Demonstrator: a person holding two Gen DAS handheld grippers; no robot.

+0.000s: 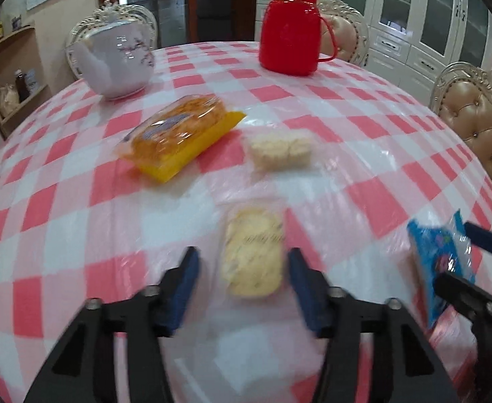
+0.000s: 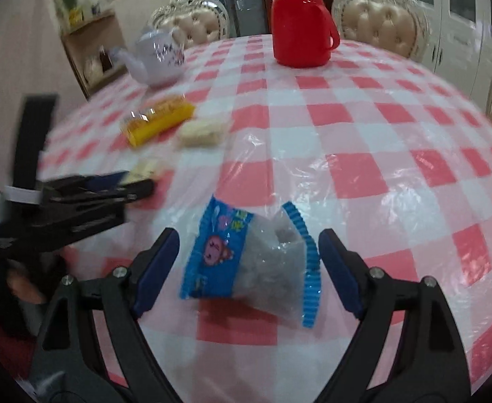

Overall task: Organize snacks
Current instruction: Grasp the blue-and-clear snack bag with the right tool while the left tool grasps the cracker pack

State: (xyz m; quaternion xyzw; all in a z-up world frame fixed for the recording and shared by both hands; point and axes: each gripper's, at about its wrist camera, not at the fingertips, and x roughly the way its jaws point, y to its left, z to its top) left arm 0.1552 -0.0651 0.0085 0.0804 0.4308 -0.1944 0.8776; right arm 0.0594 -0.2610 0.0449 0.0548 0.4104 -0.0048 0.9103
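My left gripper [image 1: 242,262] is open, its blue-padded fingers on either side of a pale cracker packet [image 1: 252,255] lying on the checked table, apart from it. My right gripper [image 2: 247,252] is open around a blue-and-clear snack bag [image 2: 246,258], also apart from it; that bag shows at the right of the left wrist view [image 1: 441,262]. Farther back lie a yellow-orange snack pack [image 1: 182,134] and a small pale cracker packet [image 1: 281,149]; both show in the right wrist view, yellow-orange pack [image 2: 160,119] and pale packet [image 2: 204,131]. The left gripper appears at the left of the right wrist view [image 2: 125,184].
A red thermos jug [image 1: 291,27] and a white teapot [image 1: 115,60] stand at the far side of the pink-checked table [image 1: 363,127]. Ornate padded chairs [image 1: 478,127] ring the table. A wooden shelf [image 1: 10,77] stands at the left wall.
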